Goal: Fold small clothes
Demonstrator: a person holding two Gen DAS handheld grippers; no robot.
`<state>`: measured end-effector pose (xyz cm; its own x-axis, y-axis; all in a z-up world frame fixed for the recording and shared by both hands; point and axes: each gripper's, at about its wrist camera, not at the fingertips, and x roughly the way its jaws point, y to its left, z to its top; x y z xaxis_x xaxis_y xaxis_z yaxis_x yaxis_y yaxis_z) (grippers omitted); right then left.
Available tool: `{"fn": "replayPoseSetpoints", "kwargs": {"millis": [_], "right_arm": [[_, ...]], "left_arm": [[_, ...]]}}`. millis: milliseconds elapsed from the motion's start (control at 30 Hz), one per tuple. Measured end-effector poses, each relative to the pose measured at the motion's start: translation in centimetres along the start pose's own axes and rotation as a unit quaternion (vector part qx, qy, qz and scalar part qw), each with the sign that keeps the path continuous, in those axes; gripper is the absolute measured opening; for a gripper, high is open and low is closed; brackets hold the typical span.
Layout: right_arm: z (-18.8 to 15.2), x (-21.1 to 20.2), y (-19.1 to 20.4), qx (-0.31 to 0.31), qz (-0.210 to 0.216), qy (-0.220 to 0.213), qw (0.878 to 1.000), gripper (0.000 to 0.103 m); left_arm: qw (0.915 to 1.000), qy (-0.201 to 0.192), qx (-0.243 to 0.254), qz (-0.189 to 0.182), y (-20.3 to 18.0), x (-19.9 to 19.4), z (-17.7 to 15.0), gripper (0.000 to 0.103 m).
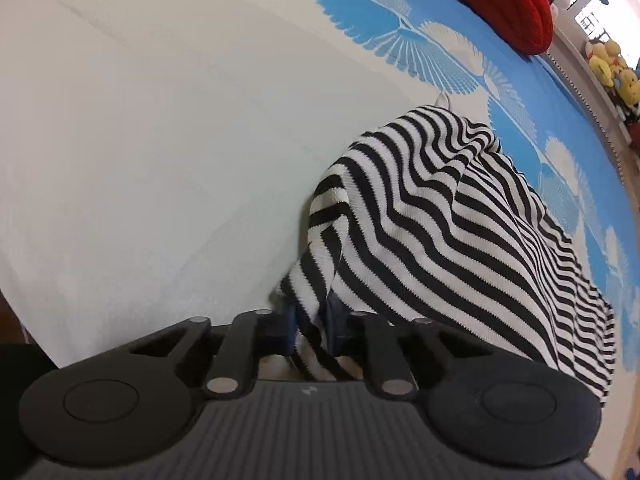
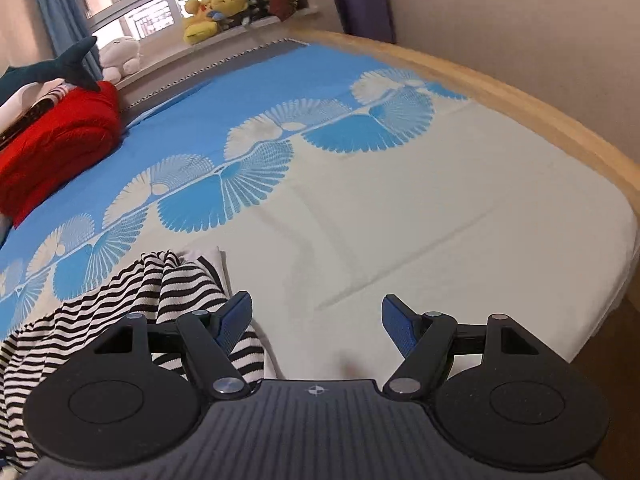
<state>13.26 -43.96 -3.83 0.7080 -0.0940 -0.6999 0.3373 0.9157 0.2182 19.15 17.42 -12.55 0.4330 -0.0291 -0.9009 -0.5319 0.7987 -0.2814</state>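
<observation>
Now left tongs (image 1: 311,326) pinch the striped garment (image 1: 460,216); right tongs (image 2: 316,326) gape beside it.

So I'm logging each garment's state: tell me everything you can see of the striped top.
The striped top is a black-and-white knit, rumpled and draped in folds on the bed sheet. The left tongs pinch its near edge, lifting it. The right tongs stand open beside it, one finger over its edge.

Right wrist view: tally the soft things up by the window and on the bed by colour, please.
Yellow plush toy: 1
White plush toy: 1
Dark teal shark toy: 1
Red knit garment: 1
Black-and-white striped garment: 1
Total: 5
</observation>
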Motion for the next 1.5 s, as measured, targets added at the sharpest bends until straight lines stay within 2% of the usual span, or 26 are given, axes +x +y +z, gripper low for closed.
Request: {"fn": "replayPoseSetpoints", "kwargs": {"millis": [100,167,300,367,400,500,633,700,733,767,800,833,900,967,1000,1100,1167,1233,1267,1300,1333,1367,1400,1433,1467,1500], "right_arm": [[0.3,-0.5,-0.7,-0.004,-0.005,-0.012,1.0,0.073],[0.5,-0.9,-1.6,-0.001,-0.014,-0.023,1.0,0.073],[1.1,-2.3,-3.6,0.009,-0.048,-0.06,0.997,0.073],[1.3,-3.1,-5.0,0.02,-0.069,-0.079,0.994,0.073],[1.4,-3.4,-5.7,0.027,-0.079,-0.089,0.992,0.073],[1.7,-4.3,-7.6,0.045,-0.108,-0.118,0.986,0.073],[1.6,-4.4,-9.2,0.059,-0.121,-0.125,0.983,0.073],[1.5,-4.3,-9.9,0.07,-0.116,-0.119,0.984,0.073],[1.6,-4.2,-10.1,0.076,-0.113,-0.118,0.984,0.073],[1.6,-4.2,-10.3,0.081,-0.109,-0.119,0.984,0.073],[1.7,-4.2,-10.4,0.087,-0.103,-0.12,0.984,0.073],[1.7,-4.2,-10.3,0.09,-0.095,-0.12,0.984,0.073],[1.6,-3.8,-10.0,0.088,-0.074,-0.113,0.987,0.073],[1.5,-3.5,-9.5,0.077,-0.038,-0.098,0.991,0.072],[1.5,-3.2,-9.0,0.07,-0.017,-0.09,0.993,0.065],[1.5,-2.3,-7.5,0.053,0.058,-0.059,0.995,0.031],[1.5,-1.8,-6.1,0.041,0.091,-0.044,0.994,0.029],[1.4,-1.3,-4.0,0.016,0.109,-0.029,0.993,0.032],[1.2,-0.8,-3.0,0.004,0.116,-0.017,0.993,0.032],[1.1,-0.4,-2.0,-0.007,0.123,-0.003,0.992,0.037],[0.9,0.2,-0.9,-0.015,0.131,0.016,0.991,0.049],[0.7,1.0,0.0,-0.021,0.135,0.032,0.99,0.053],[0.4,1.4,0.9,-0.029,0.134,0.043,0.99,0.055],[0.4,2.0,1.8,-0.043,0.126,0.05,0.99,0.055],[0.2,2.5,2.6,-0.056,0.118,0.054,0.99,0.056],[0.0,3.2,3.3,-0.068,0.113,0.061,0.989,0.06]], "left_arm": [[0.9976,-0.034,0.053,0.029,-2.2,-2.0,-0.3,0.012],[0.9912,-0.073,0.104,0.038,-4.4,-4.4,-0.6,0.009],[0.9717,-0.142,0.187,0.026,-10.6,-9.6,-2.1,0.007],[0.9569,-0.172,0.234,0.001,-14.9,-12.4,-3.9,0.006],[0.9461,-0.189,0.263,-0.014,-17.3,-13.7,-5.2,0.006],[0.9031,-0.227,0.357,-0.071,-24.8,-16.7,-10.8,0.005],[0.8393,-0.222,0.476,-0.141,-32.7,-16.0,-20.8,0.006],[0.8192,-0.179,0.521,-0.16,-35.2,-13.5,-25.1,0.008],[0.8098,-0.122,0.546,-0.177,-36.3,-11.3,-27.1,0.016],[0.8047,-0.069,0.559,-0.188,-36.9,-9.5,-28.2,0.019],[0.8044,-0.038,0.564,-0.184,-37.0,-8.1,-29.1,0.019],[0.8073,-0.031,0.563,-0.174,-36.7,-7.5,-29.4,0.019],[0.8166,-0.036,0.542,-0.195,-35.0,-8.1,-28.2,0.023],[0.827,-0.037,0.513,-0.227,-32.2,-9.5,-25.4,0.033],[0.83,-0.048,0.507,-0.228,-30.5,-10.2,-24.1,0.034],[0.8334,-0.091,0.512,-0.188,-26.1,-12.2,-20.0,0.036],[0.8371,-0.114,0.513,-0.151,-22.8,-12.5,-17.0,0.036],[0.8459,-0.125,0.503,-0.125,-19.8,-12.4,-14.1,0.036],[0.8529,-0.127,0.493,-0.115,-18.4,-12.2,-12.9,0.036],[0.8621,-0.129,0.478,-0.108,-16.9,-11.8,-11.7,0.036],[0.8743,-0.131,0.456,-0.103,-15.0,-11.6,-10.7,0.036],[0.8849,-0.132,0.435,-0.103,-13.3,-11.2,-10.1,0.036],[0.8989,-0.126,0.408,-0.096,-12.1,-10.5,-9.5,0.036],[0.9225,-0.102,0.364,-0.077,-11.0,-9.8,-8.1,0.035],[0.9311,-0.107,0.338,-0.086,-10.2,-10.3,-7.4,0.035],[0.9314,-0.129,0.327,-0.093,-10.0,-10.9,-6.8,0.036]]}}
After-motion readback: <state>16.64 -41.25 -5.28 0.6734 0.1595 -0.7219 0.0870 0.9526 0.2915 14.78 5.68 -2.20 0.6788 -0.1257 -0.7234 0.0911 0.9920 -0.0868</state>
